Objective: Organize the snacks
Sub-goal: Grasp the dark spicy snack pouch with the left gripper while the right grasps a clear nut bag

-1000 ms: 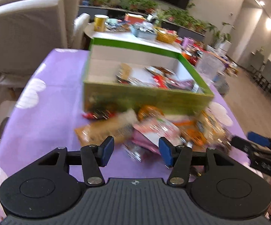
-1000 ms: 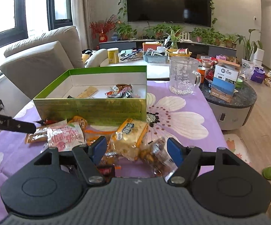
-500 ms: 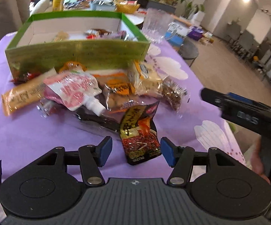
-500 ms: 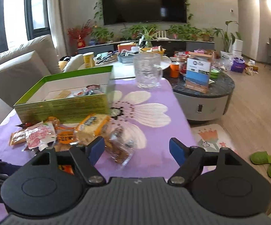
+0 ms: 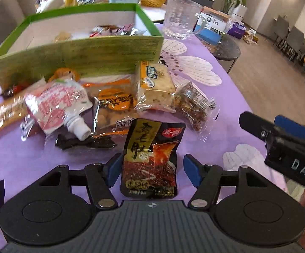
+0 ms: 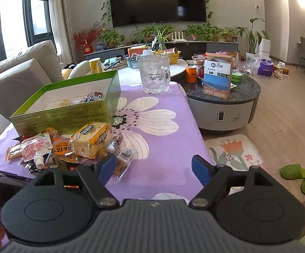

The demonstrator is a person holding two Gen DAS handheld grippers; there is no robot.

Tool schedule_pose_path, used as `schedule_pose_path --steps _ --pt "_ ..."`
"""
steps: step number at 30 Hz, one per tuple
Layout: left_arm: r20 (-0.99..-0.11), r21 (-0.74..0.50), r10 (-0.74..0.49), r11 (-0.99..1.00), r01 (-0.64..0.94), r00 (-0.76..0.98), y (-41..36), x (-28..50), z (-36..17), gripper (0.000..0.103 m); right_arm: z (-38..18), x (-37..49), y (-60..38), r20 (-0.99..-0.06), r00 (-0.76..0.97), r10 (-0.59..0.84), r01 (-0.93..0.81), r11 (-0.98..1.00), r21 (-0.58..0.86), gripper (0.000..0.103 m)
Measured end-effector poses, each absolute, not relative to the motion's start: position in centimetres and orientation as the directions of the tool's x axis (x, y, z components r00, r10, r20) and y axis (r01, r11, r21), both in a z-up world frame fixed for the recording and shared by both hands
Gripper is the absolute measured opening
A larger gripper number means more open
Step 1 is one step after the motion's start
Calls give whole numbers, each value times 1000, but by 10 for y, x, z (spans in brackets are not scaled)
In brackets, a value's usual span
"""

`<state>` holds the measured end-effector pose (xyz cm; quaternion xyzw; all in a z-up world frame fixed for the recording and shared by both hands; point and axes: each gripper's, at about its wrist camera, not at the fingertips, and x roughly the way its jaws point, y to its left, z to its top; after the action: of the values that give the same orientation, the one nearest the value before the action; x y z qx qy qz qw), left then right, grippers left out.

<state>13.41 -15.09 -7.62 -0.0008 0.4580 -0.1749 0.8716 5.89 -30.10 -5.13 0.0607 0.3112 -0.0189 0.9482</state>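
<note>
While its jaws are opening, the left gripper [image 5: 149,169] hangs over the near end of a dark, glossy foil snack pouch with gold lettering and a red picture [image 5: 150,158], which lies flat on the purple flowered tablecloth [image 5: 194,71] between the blue pads [image 5: 112,168] with neither pad pressing on it. Beyond the pouch lies the loose heap: a white and pink spouted drink pouch [image 5: 57,103], an orange-labelled clear bag of round biscuits [image 5: 114,107], a clear-wrapped pale cracker block [image 5: 154,86] and a clear packet of brown nut brittle [image 5: 192,107], all just before the green open cardboard box [image 5: 78,50] that already holds a few snacks. To the right, the right gripper [image 6: 154,169] stands with jaws apart and empty above bare cloth, beside the brittle packet. Risks, as judged: the pouch is thin and slick, so pads closing from the sides may buckle it or skid over it; a low approach may pinch the cloth and drag the heap; the black wrapper [image 5: 84,142] beside it may be caught as well; the two grippers are near and could collide. Against the earlier frames, the left view formerly faced the box from farther off with narrower jaws; the pouch now sits between them, and the right gripper has drifted off the heap toward the table's right side.
</note>
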Motion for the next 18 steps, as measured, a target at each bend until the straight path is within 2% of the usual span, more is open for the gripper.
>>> schedule_pose_path --steps 2,3,4,5,7,9,14,15,17,18 --pt "-788 -150 -316 931 333 528 -150 131 -77 59 -53 60 -303 -596 803 3 76 991 108 59" --pt "-781 -154 -330 925 348 530 -149 130 -78 50 -54 61 -303 -598 802 4 76 991 109 59" --pt "-775 -158 -345 918 365 530 -146 129 -78 29 -54 62 -304 -599 801 5 75 991 109 59" --pt "-773 -162 -354 913 375 527 -144 129 -77 28 -55 62 -303 -600 800 7 72 991 108 59" --pt "-767 -197 -379 907 374 517 -132 131 -74 12 -55 63 -302 -601 799 14 63 992 107 59" --pt "-764 -225 -399 902 370 508 -119 129 -70 4 -56 64 -300 -601 799 26 48 993 107 59" --pt "-756 -274 -425 896 349 498 -87 117 -61 4 -61 73 -284 -611 788 73 -28 996 83 59" --pt "-754 -286 -433 893 347 493 -85 115 -60 8 -63 76 -280 -617 783 75 -34 996 77 59" --pt "-753 -299 -446 887 351 484 -87 113 -57 23 -65 81 -275 -622 780 71 -30 997 75 59" --pt "-753 -294 -446 886 360 484 -90 111 -55 34 -65 82 -275 -623 779 70 -25 996 81 59"
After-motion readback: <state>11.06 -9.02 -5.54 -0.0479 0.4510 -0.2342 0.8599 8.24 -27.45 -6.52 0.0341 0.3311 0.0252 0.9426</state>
